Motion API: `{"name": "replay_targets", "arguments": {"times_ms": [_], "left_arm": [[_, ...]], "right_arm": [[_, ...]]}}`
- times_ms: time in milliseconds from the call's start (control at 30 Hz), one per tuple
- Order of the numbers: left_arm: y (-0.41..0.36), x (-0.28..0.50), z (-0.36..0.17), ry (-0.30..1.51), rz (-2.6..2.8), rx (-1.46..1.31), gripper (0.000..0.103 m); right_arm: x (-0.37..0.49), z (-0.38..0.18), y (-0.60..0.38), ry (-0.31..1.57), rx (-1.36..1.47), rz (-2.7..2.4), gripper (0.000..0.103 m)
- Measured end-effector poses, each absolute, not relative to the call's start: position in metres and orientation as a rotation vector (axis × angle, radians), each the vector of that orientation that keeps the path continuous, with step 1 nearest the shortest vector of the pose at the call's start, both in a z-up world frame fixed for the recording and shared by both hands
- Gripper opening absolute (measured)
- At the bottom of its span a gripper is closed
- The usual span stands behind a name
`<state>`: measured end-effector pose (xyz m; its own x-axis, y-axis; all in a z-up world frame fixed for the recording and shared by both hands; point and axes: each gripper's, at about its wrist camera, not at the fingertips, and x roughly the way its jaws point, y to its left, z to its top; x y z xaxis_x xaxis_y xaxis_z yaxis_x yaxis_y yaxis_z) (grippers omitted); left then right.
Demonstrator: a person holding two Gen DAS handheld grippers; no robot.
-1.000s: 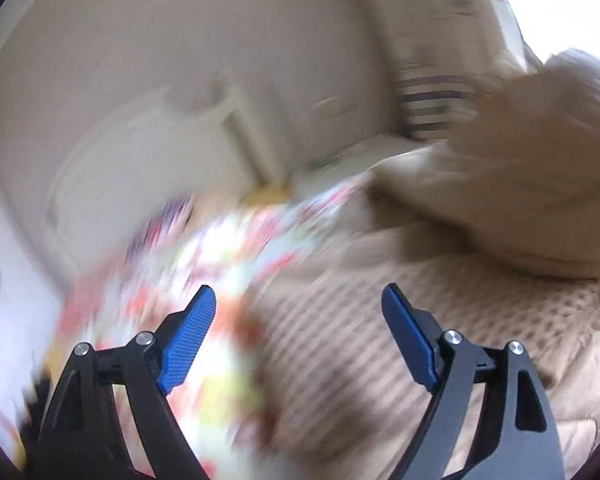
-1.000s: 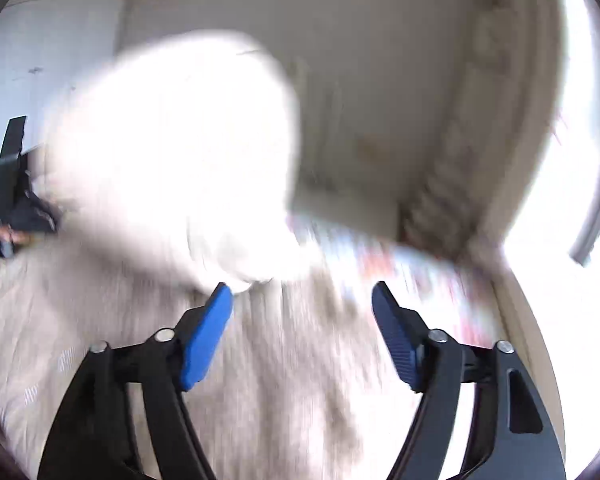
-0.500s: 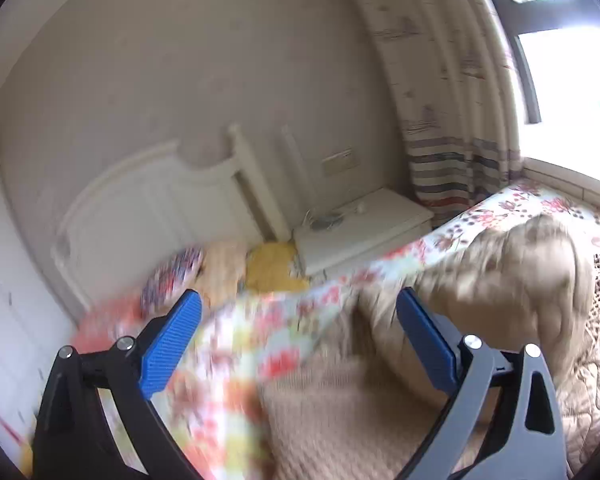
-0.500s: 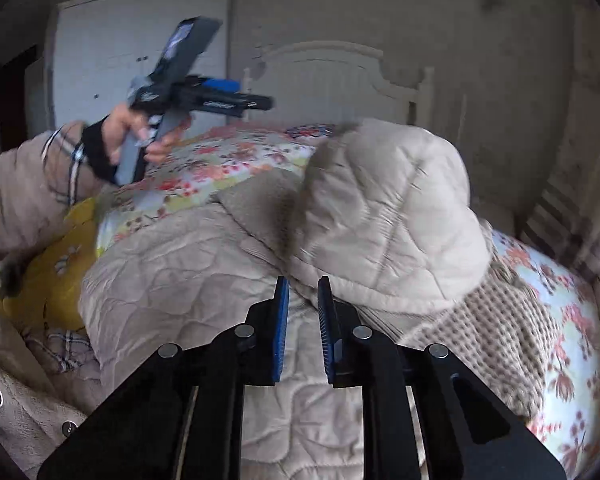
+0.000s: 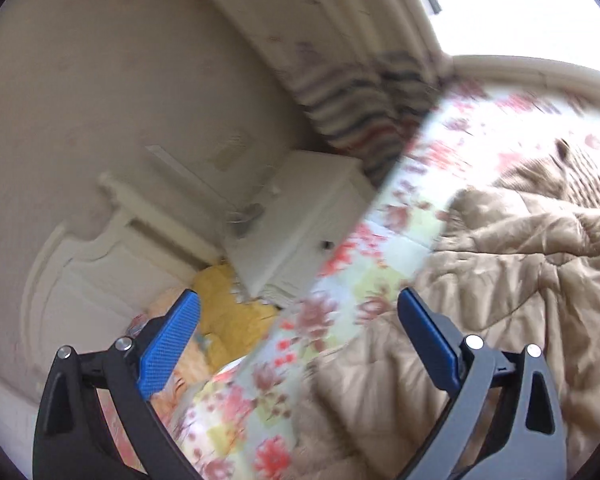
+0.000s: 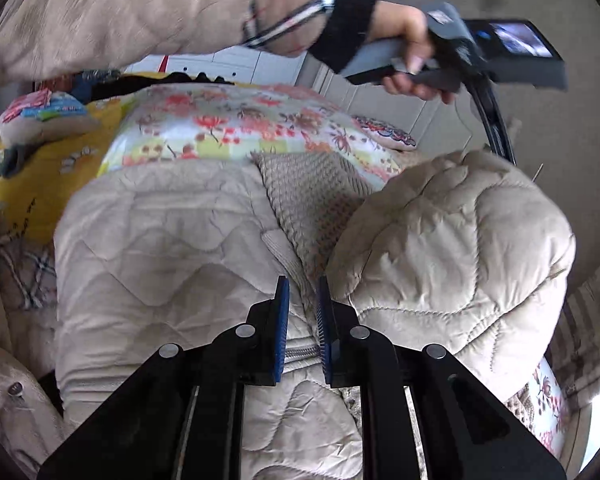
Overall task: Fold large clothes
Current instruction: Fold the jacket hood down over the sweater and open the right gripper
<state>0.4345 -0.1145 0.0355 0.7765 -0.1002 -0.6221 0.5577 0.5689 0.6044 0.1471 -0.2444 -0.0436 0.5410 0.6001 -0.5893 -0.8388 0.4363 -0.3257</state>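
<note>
A beige quilted jacket point(image 6: 172, 248) lies spread on the bed, its knit lining point(image 6: 312, 196) showing at the collar. The puffy hood point(image 6: 460, 248) stands raised at the right. My right gripper point(image 6: 302, 320) is shut on the jacket's front edge by the zip point(image 6: 300, 350). The same jacket point(image 5: 520, 280) fills the right of the left wrist view. My left gripper point(image 5: 296, 332) hangs open in the air above the floral quilt point(image 5: 352, 280), with nothing between its fingers. In the right wrist view a hand point(image 6: 408, 52) holds that tool high at the top right.
A white headboard point(image 5: 100, 280) and a white nightstand point(image 5: 300, 220) stand against the wall, beside a striped curtain point(image 5: 360, 100). A yellow blanket point(image 6: 40, 168) and a small patterned pillow point(image 6: 40, 116) lie at the left of the bed. A beige sleeve point(image 6: 120, 12) crosses the top.
My right gripper went from wide open to shut on the jacket's front edge. My left gripper opened wider, rose and swung away over the floral quilt, rolling as it went.
</note>
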Motion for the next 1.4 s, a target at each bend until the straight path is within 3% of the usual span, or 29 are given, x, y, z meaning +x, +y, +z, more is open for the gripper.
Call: {"name": "replay_targets", "arguments": {"times_ms": [233, 300, 333, 367, 500, 633, 833, 1167, 1400], "left_arm": [[-0.152, 0.426, 0.004, 0.594, -0.597, 1.105, 0.096], [-0.155, 0.430, 0.009, 0.553, -0.531, 1.152, 0.081], [-0.154, 0.434, 0.015, 0.550, -0.509, 1.158, 0.081], [-0.153, 0.436, 0.020, 0.555, -0.515, 1.151, 0.082], [-0.143, 0.434, 0.034, 0.530, -0.513, 1.124, 0.085], [-0.131, 0.426, 0.032, 0.520, -0.530, 1.120, 0.086], [-0.124, 0.421, 0.028, 0.526, -0.500, 1.127, 0.086], [-0.112, 0.420, 0.062, 0.480, -0.411, 1.154, 0.087], [-0.107, 0.430, 0.041, 0.500, -0.428, 1.112, 0.090]], "right_arm": [[0.217, -0.063, -0.226, 0.444, -0.757, 0.848, 0.011], [0.252, -0.064, -0.212, 0.381, -0.829, 0.709, 0.011], [0.267, -0.064, -0.204, 0.344, -0.869, 0.623, 0.010], [0.284, -0.065, -0.197, 0.301, -0.906, 0.514, 0.000], [0.324, -0.062, -0.186, 0.343, -0.802, 0.321, 0.000], [0.273, -0.073, -0.177, 0.443, -0.845, 0.473, 0.000], [0.188, -0.082, -0.151, 0.393, -0.916, 0.699, 0.000], [0.306, -0.088, -0.038, 0.304, -1.003, 0.245, 0.000], [0.218, -0.081, -0.110, 0.364, -0.898, 0.555, 0.000]]}}
